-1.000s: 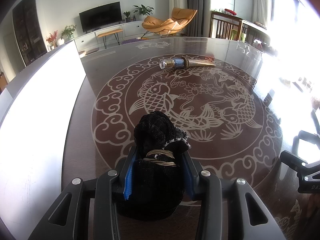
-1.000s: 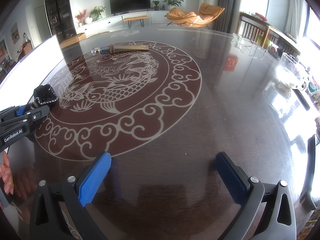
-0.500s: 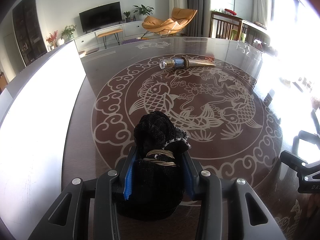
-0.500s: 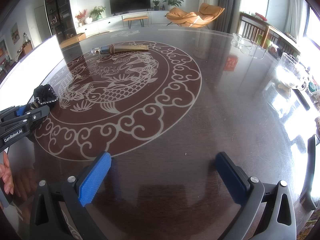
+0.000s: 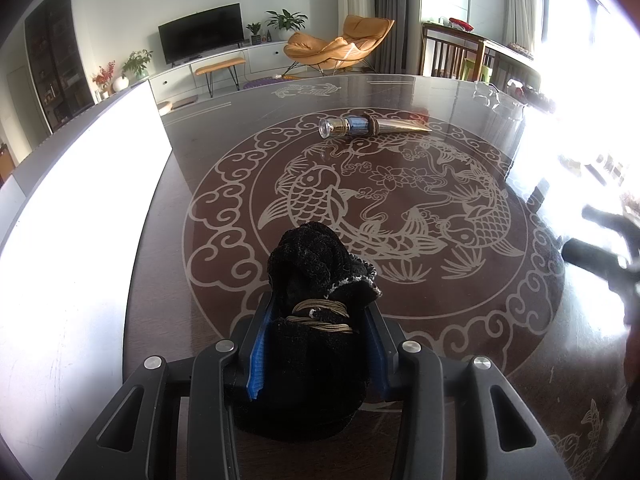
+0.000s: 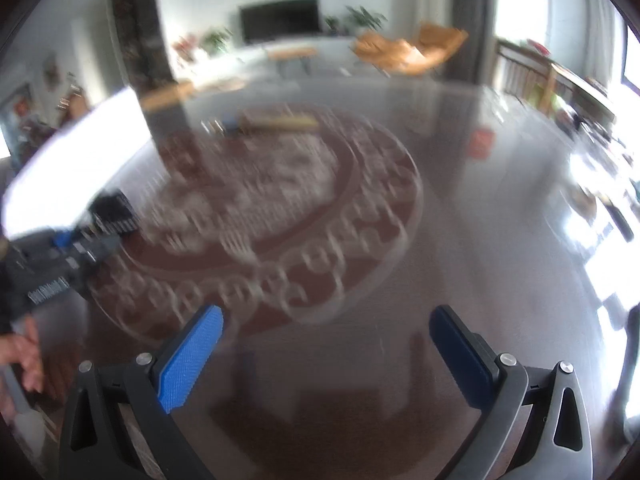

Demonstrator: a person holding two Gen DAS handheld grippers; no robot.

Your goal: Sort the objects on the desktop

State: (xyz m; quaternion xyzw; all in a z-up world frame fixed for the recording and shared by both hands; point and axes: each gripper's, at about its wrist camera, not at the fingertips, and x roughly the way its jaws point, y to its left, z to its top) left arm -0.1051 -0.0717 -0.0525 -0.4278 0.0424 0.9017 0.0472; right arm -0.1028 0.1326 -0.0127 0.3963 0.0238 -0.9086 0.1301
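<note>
- The left gripper [image 5: 316,344] is clamping a black velvet pouch [image 5: 316,300] between its blue pads, the pads pressing in on both sides just below the cord [image 5: 322,316] that is binding the pouch's neck.
- The ruffled top of the pouch is standing up ahead of the fingertips, while its fuller bottom is hanging back between the fingers toward the camera.
- The pouch is sitting over the dark glass table [image 5: 400,92], above the near rim of the koi medallion [image 5: 384,216] printed on it.
- A horn-shaped ornament [image 5: 372,126] with a blue band and a clear cap is lying on the table well ahead of the left gripper, on the far edge of the medallion, its gold tip pointing right.
- The right gripper [image 6: 324,344] is standing wide, with only bare table showing between its fingers; its view is smeared with motion blur.
- In that blurred view the left gripper [image 6: 92,236] and the pouch [image 6: 114,212] are showing far to the left, with a person's hand [image 6: 24,356] below them.
- The ornament [image 6: 272,122] is lying far ahead of the right gripper, slightly to the left.
</note>
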